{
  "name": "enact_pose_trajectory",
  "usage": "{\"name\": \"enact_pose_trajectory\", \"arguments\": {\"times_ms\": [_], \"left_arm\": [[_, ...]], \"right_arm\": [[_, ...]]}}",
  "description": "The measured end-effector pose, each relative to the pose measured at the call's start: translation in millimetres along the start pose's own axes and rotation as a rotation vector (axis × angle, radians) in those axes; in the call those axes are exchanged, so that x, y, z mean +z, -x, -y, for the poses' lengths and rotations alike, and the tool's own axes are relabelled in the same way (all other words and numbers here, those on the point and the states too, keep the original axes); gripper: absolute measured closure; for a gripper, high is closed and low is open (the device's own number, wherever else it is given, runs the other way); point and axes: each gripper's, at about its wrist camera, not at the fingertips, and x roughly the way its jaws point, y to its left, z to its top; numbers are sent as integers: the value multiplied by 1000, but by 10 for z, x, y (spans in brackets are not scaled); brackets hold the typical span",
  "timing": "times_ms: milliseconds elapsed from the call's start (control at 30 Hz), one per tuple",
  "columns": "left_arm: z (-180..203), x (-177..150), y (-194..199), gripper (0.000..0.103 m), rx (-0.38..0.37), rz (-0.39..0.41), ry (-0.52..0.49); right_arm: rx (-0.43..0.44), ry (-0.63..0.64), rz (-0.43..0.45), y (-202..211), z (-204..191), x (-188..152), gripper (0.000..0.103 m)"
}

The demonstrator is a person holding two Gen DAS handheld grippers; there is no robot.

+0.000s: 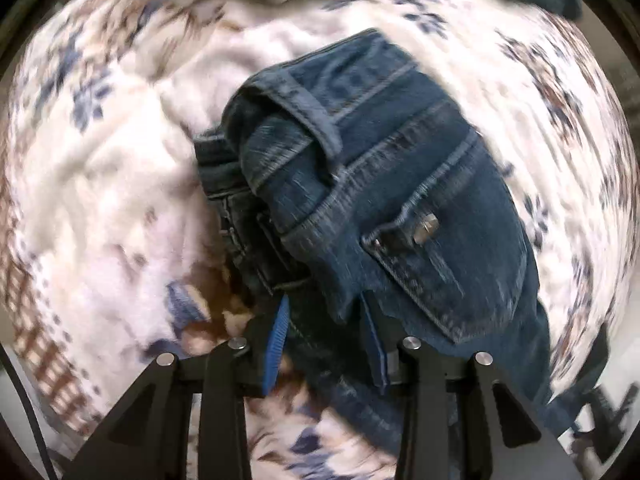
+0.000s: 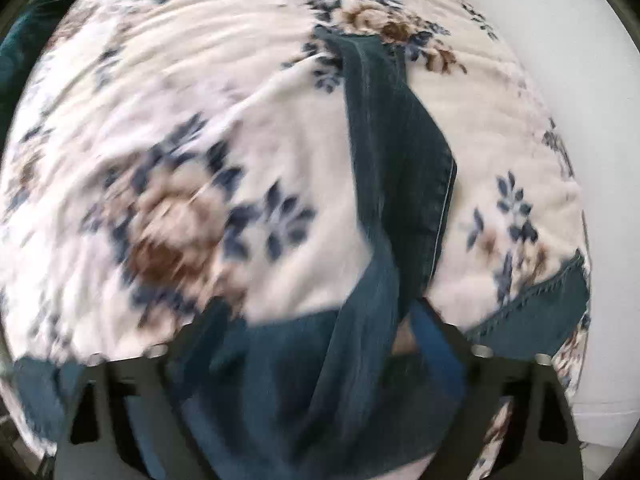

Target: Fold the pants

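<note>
Dark blue jeans (image 1: 384, 184) hang bunched in the left wrist view, waistband, belt loops, a pocket and a metal rivet showing. My left gripper (image 1: 326, 320) is shut on the denim at the waist end, its blue pads (image 1: 276, 344) pinching the cloth. In the right wrist view a long strip of the jeans (image 2: 396, 160) stretches away over the bed. My right gripper (image 2: 328, 344) is mostly covered by draped denim; one blue pad (image 2: 430, 328) shows against the cloth. Both views are motion-blurred.
A white fleece blanket (image 1: 100, 184) with blue and brown flowers covers the bed beneath, also in the right wrist view (image 2: 200, 120). A dark teal fabric item (image 2: 24, 44) lies at the far left. The white bed edge (image 2: 568, 80) is at the right.
</note>
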Motion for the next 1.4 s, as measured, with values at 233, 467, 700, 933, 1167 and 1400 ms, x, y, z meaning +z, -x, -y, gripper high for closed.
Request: {"name": "enact_pose_trajectory", "arguments": {"times_ms": [233, 467, 700, 933, 1167, 1400], "left_arm": [[33, 0, -132, 68, 7, 9, -8], [163, -57, -201, 64, 30, 23, -59], [457, -232, -204, 63, 62, 42, -143], [663, -752, 23, 63, 49, 56, -215], [1390, -1631, 42, 63, 101, 96, -495], [1667, -1973, -263, 63, 173, 67, -617]], "right_arm": [[-13, -125, -7, -205, 392, 197, 97], [109, -493, -105, -219, 1894, -636, 94], [336, -621, -223, -550, 2257, -1201, 41], [305, -814, -16, -238, 2906, -1260, 26], [365, -930, -13, -611, 3399, -1024, 26], [297, -795, -36, -871, 3313, -910, 81]]}}
